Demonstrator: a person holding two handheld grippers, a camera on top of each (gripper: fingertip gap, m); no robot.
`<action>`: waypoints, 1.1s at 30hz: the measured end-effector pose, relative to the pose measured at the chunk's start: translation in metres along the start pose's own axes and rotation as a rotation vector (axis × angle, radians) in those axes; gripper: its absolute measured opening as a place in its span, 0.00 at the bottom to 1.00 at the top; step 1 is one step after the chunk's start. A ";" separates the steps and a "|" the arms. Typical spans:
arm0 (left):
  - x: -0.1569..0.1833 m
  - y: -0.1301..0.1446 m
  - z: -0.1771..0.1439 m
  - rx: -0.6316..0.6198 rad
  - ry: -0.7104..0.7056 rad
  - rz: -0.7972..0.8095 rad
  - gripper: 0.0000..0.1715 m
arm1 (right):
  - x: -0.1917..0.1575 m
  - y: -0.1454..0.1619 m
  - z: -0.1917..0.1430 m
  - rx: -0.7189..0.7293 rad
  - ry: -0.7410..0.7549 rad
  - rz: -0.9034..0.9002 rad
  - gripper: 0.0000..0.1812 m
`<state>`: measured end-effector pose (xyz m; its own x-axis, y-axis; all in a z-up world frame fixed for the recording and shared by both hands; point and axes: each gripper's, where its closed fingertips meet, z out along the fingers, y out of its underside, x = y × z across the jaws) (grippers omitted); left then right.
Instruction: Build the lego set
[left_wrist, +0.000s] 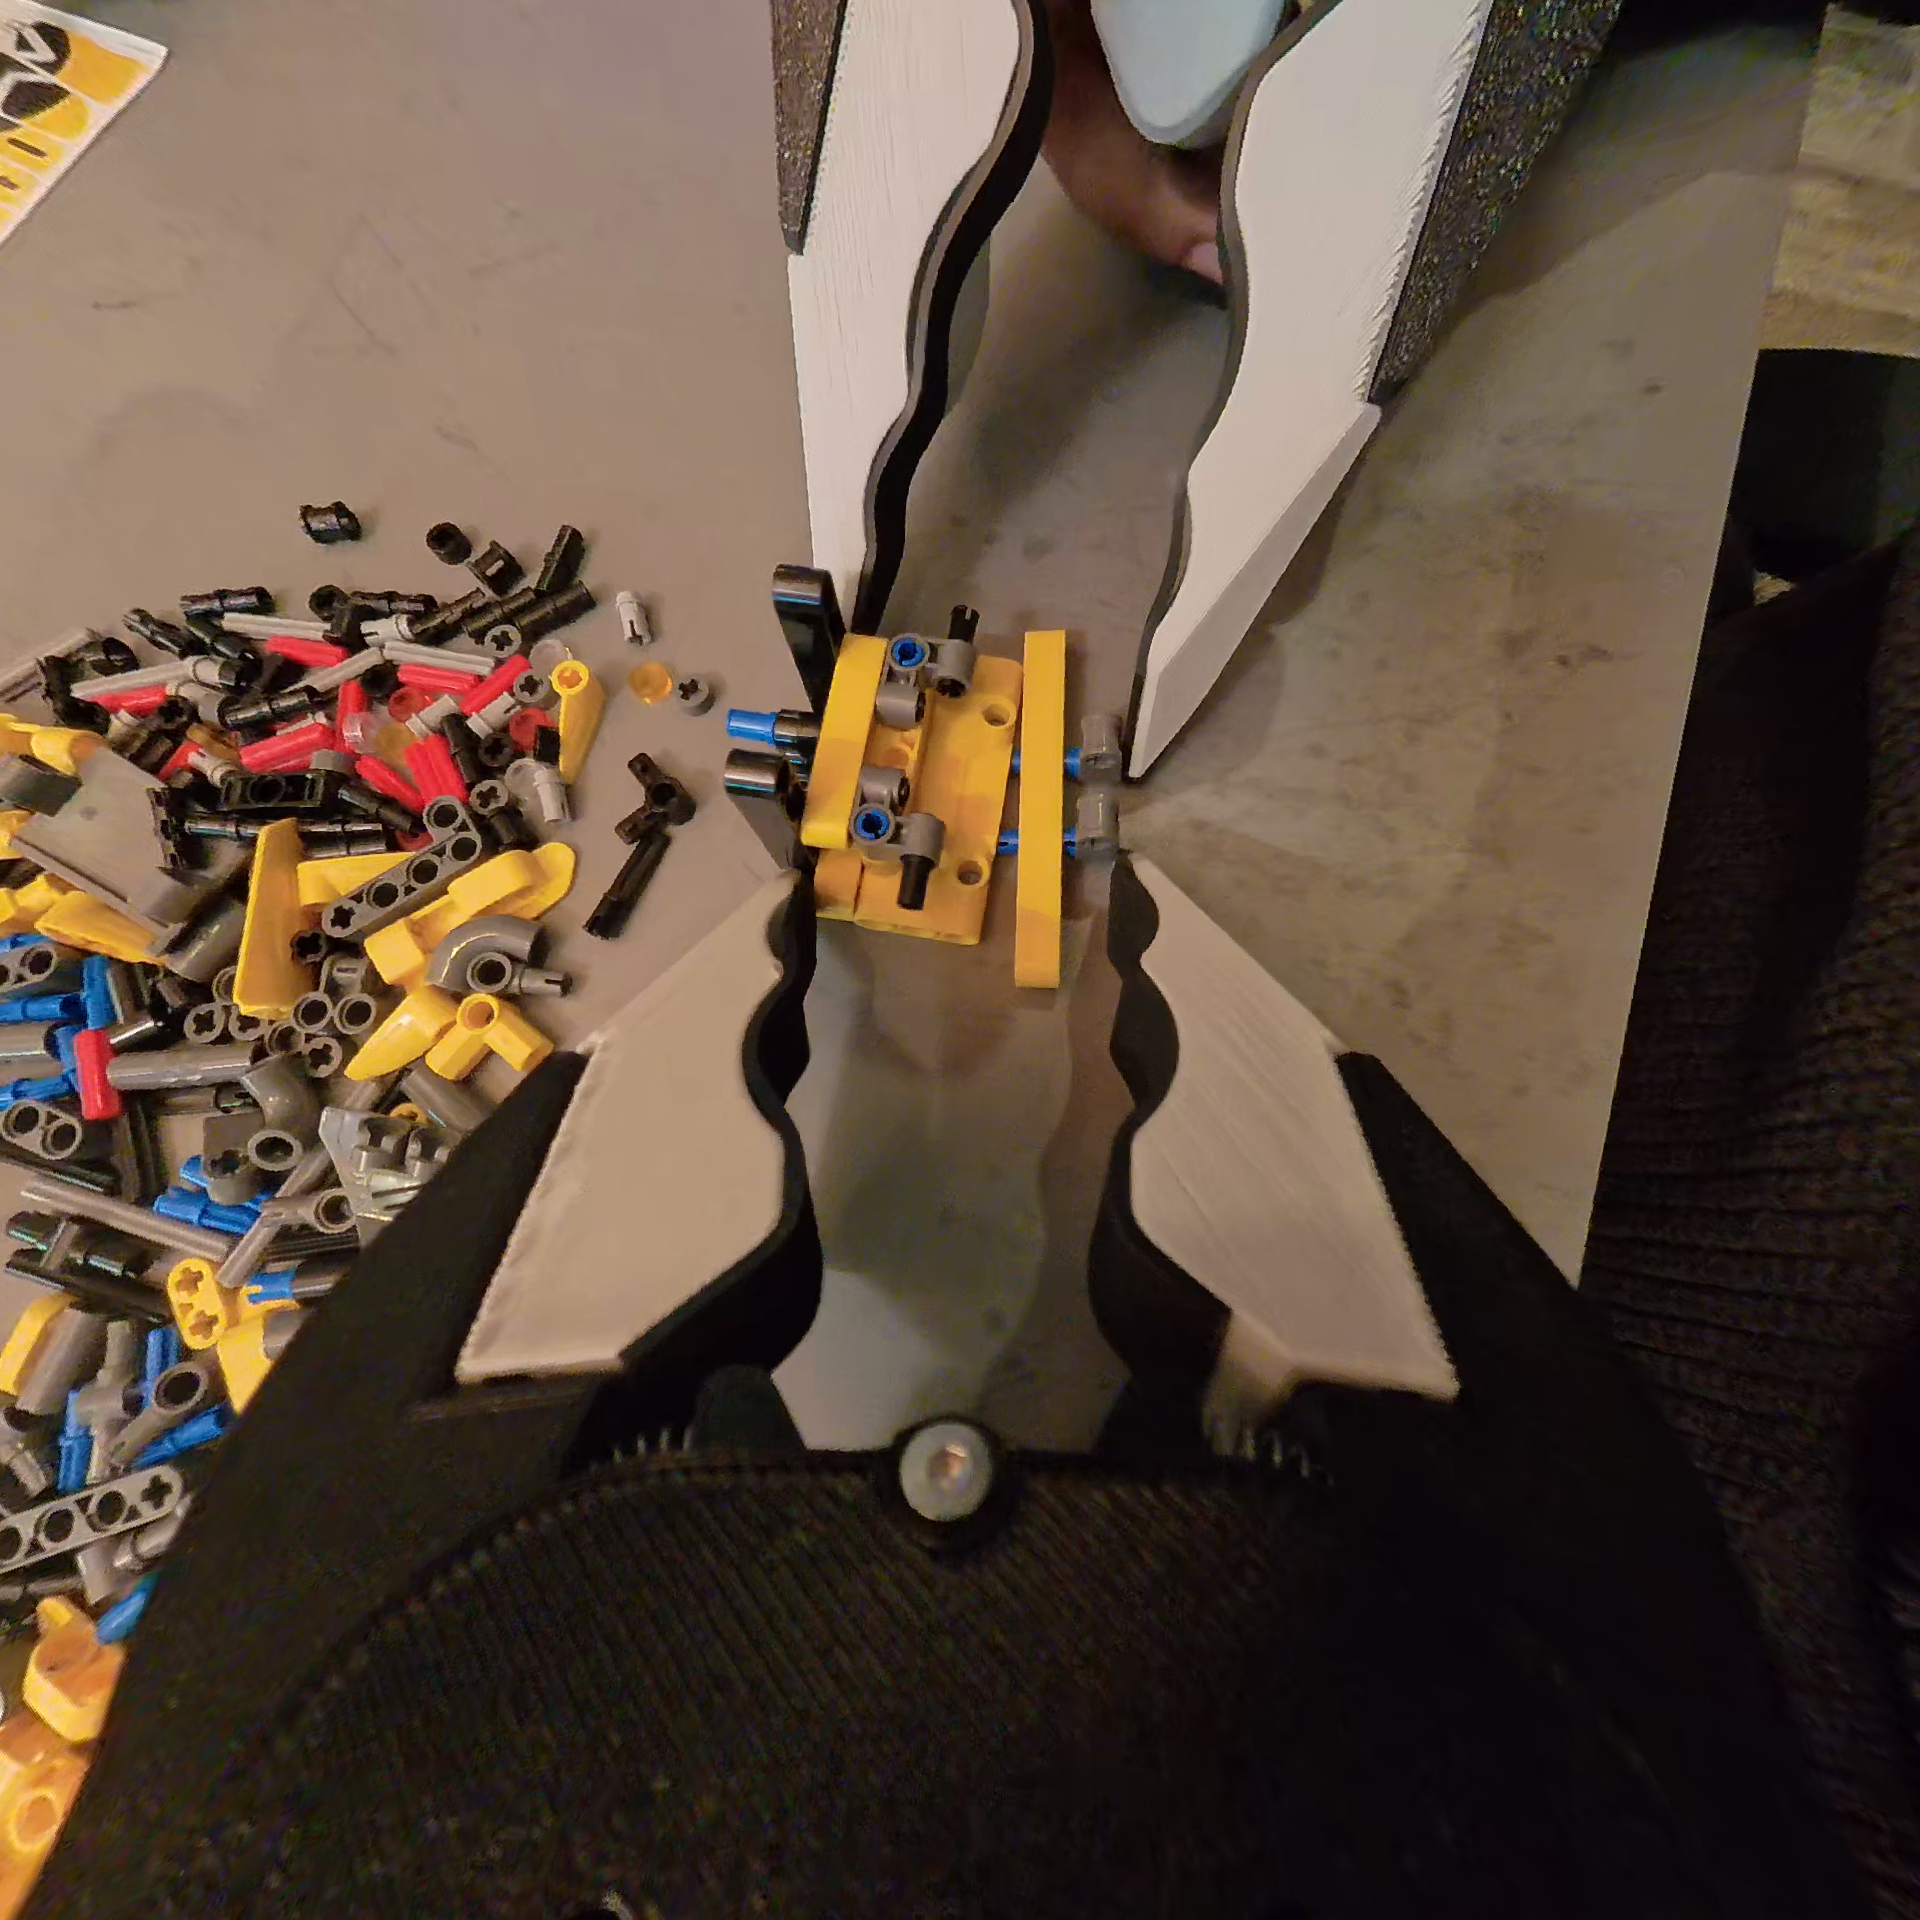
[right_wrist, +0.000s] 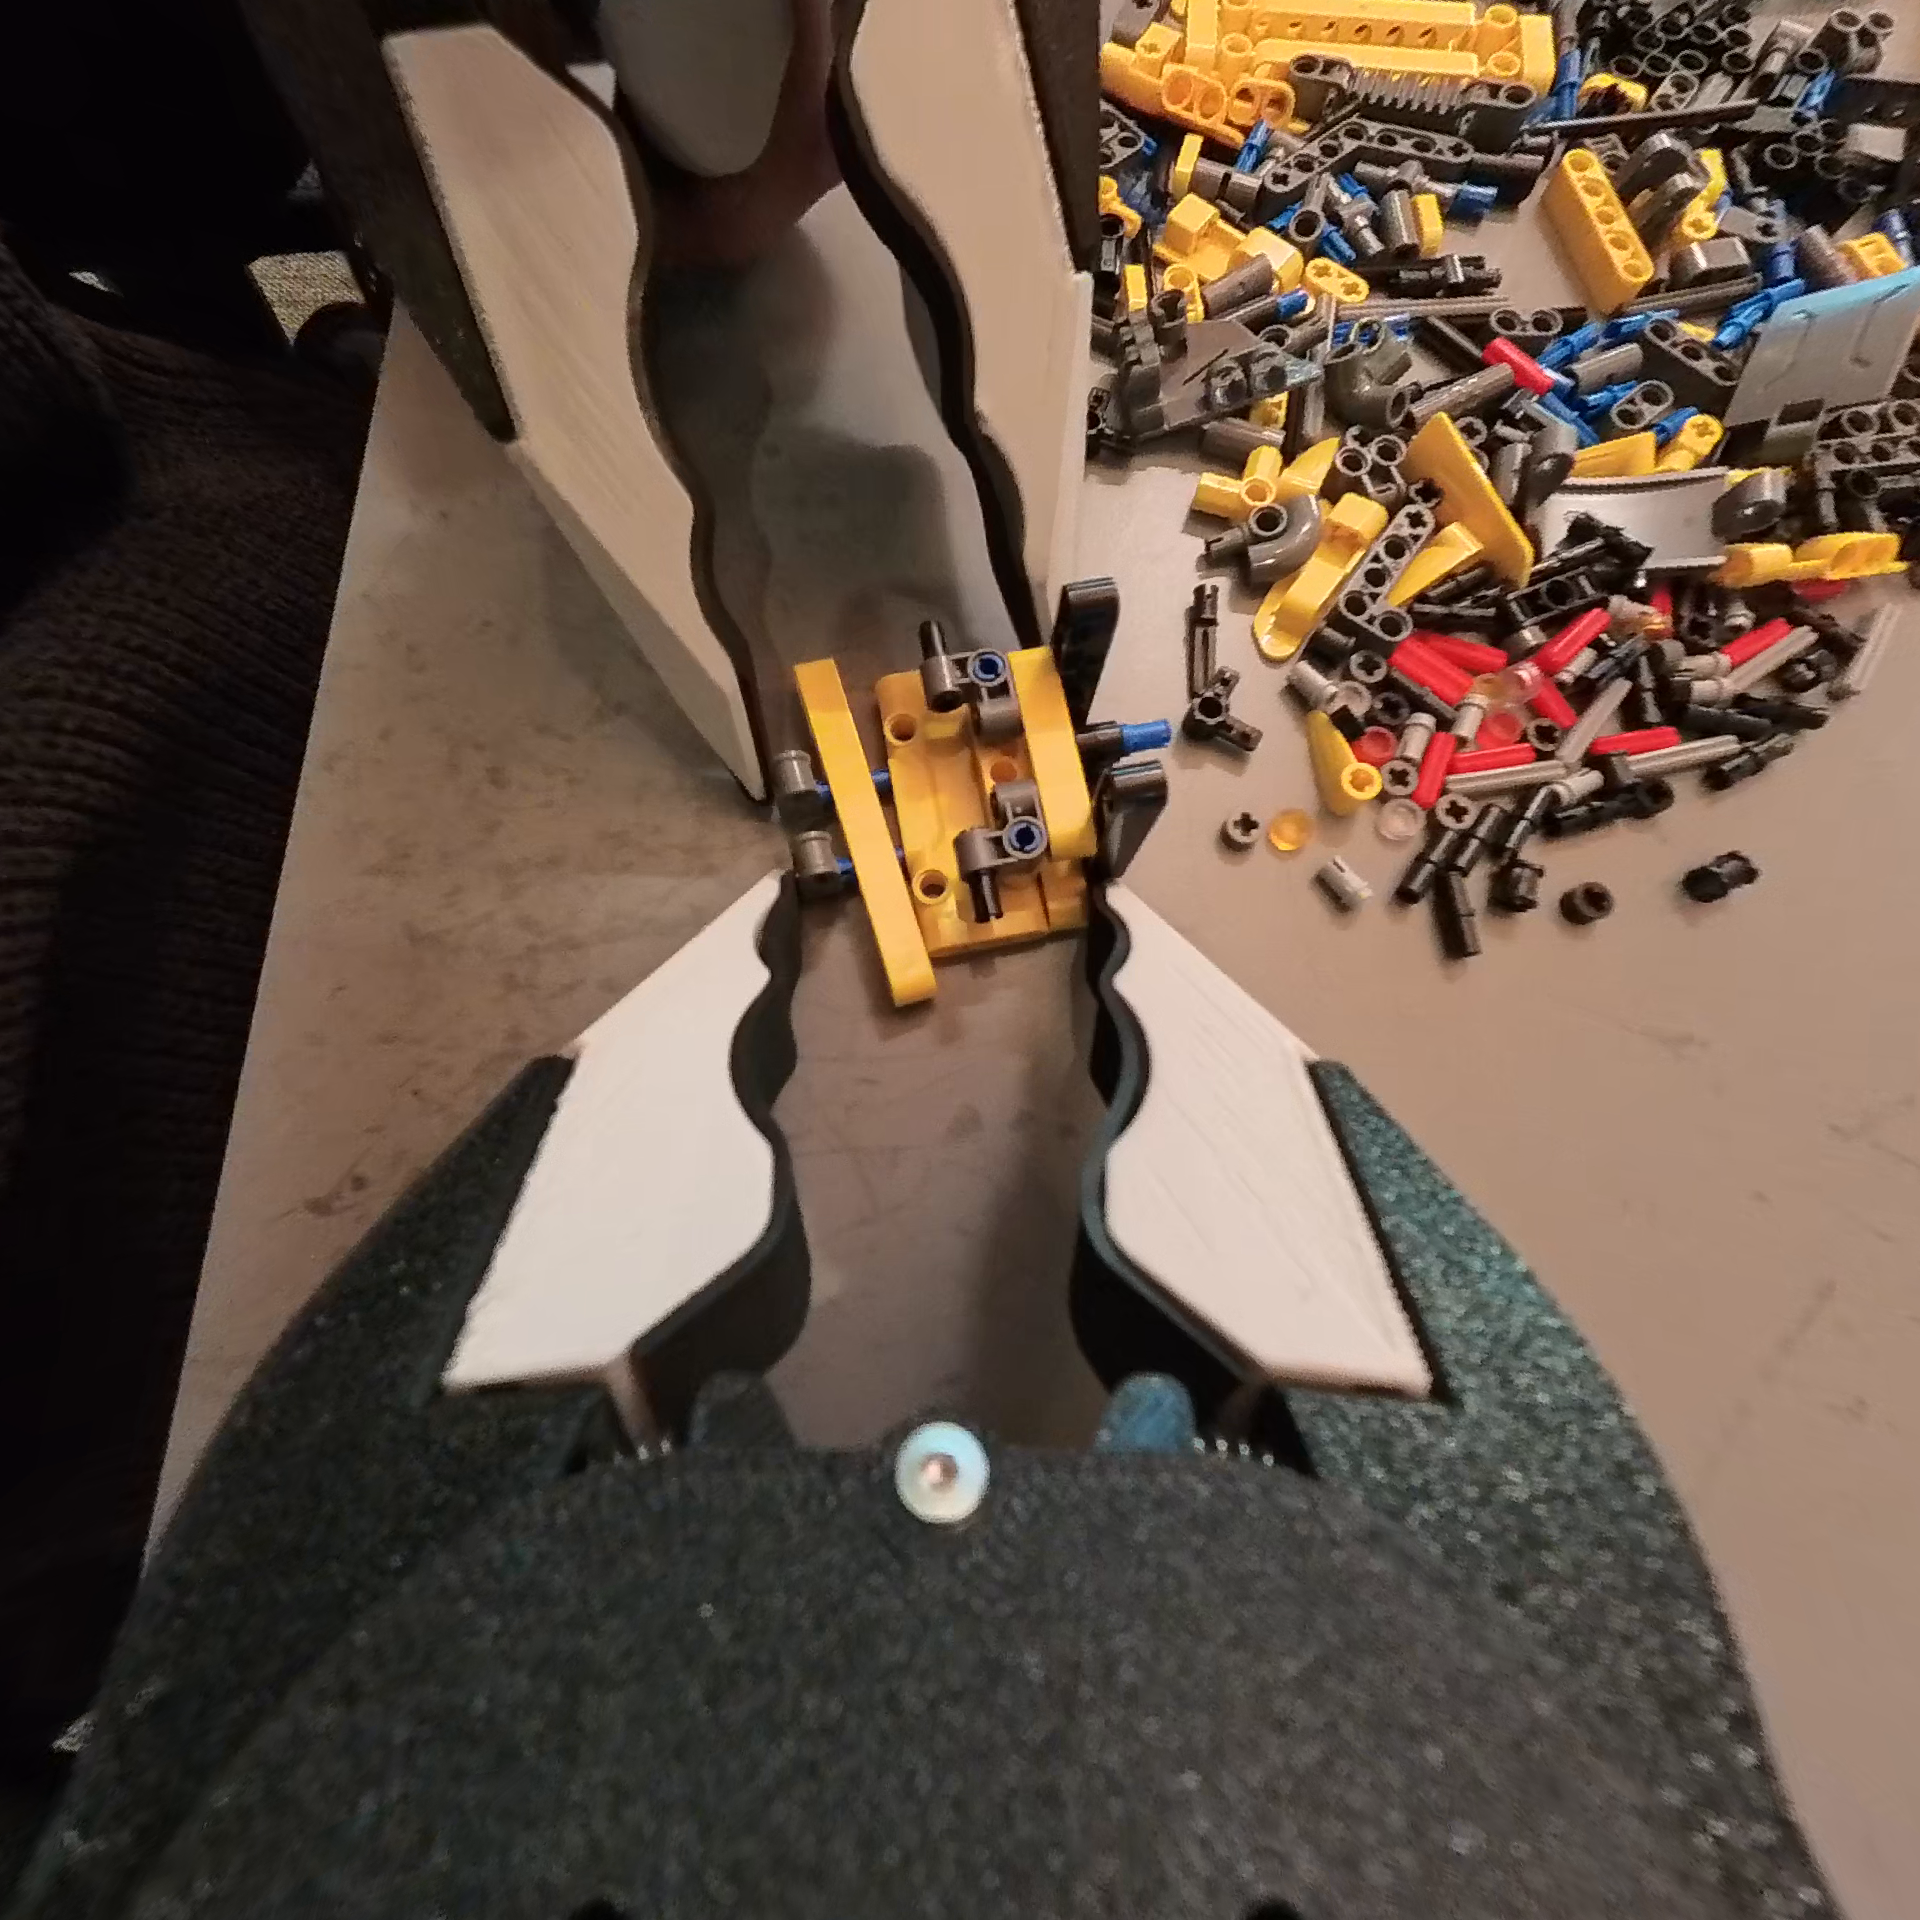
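Yellow brick assembly (left_wrist: 925, 790), partly built, sits on the desk (left_wrist: 1403, 831) between both spread hand-held grippers' tips; loose parts (left_wrist: 260, 935) lie heaped at nine o'clock.

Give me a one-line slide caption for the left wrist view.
Both grippers, fingers open, flank a yellow brick assembly on the grey table, loose parts pile beside it.

We can't tell whether either gripper's tips actually touch the yellow assembly (left_wrist: 935, 790); contact points sit in shadow. Its black beams (left_wrist: 805, 623) are partly hidden behind the right gripper (left_wrist: 987, 675) finger. Loose parts pile (left_wrist: 260, 935) runs off the left edge in left wrist view, off top and right in right wrist view. Yellow sticker sheet (left_wrist: 62, 94) cut off at the corner. Hand (left_wrist: 1132, 197) behind the right gripper is mostly hidden.
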<state>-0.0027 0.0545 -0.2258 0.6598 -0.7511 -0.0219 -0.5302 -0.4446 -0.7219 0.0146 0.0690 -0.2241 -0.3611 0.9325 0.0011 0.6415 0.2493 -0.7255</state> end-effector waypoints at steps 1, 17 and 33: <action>0.000 0.000 0.000 -0.004 -0.009 0.012 0.32 | 0.000 0.000 0.000 -0.002 0.004 -0.005 0.30; 0.003 0.004 -0.002 -0.007 0.036 0.024 0.27 | -0.003 0.001 0.000 -0.002 -0.017 -0.022 0.33; 0.001 -0.001 0.001 -0.002 -0.051 0.010 0.26 | -0.002 -0.004 0.004 -0.001 0.032 -0.055 0.45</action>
<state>-0.0010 0.0552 -0.2259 0.6809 -0.7295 -0.0646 -0.5379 -0.4383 -0.7200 0.0098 0.0651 -0.2238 -0.3744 0.9251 0.0630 0.6217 0.3008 -0.7232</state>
